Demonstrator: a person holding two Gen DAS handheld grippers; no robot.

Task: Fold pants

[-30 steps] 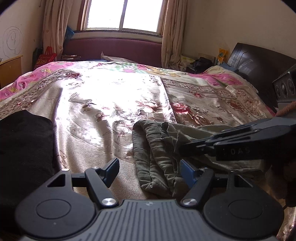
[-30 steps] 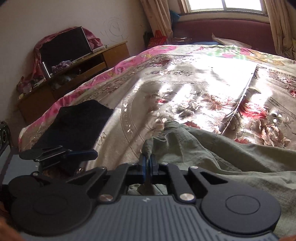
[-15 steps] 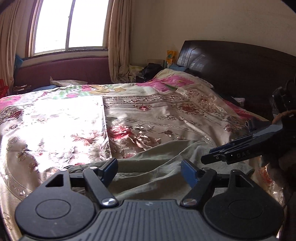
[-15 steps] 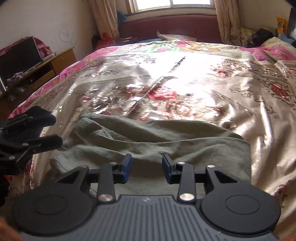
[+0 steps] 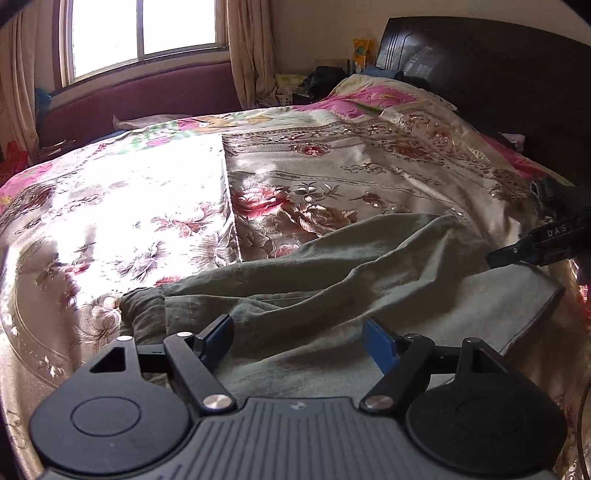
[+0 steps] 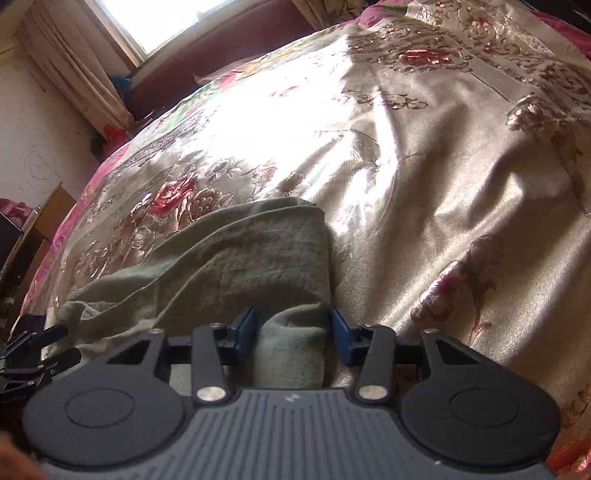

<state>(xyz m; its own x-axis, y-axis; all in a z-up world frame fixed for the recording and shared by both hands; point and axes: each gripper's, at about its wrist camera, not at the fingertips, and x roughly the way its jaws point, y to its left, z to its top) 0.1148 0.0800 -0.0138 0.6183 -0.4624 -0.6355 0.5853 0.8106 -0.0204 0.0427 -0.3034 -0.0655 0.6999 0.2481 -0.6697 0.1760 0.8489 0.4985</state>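
Note:
Olive-green pants point(image 5: 332, 291) lie crumpled across the near side of a floral satin bedspread point(image 5: 147, 206). My left gripper point(image 5: 299, 341) hovers open and wide just over them, nothing pressed by its blue pads. In the right wrist view the pants' folded end point(image 6: 251, 258) reaches toward the camera. My right gripper point(image 6: 293, 334) is opening its jaws, and the fabric edge sits loosely between the pads. The right gripper point(image 5: 535, 243) also shows at the right edge of the left wrist view, by the pants' far end. The left gripper point(image 6: 37, 354) shows at the lower left of the right wrist view.
A dark wooden headboard point(image 5: 498, 81) stands at the right, with pillows and clutter beside it. A window point(image 5: 140, 33) with curtains and a maroon bench is behind the bed. A wooden cabinet point(image 6: 40, 229) stands left of the bed. Bare bedspread point(image 6: 443, 166) stretches beyond the pants.
The right gripper was shut on the pants' fabric a second ago and has let go. Both grippers have swung rightward along the pants, and the black garment has left view.

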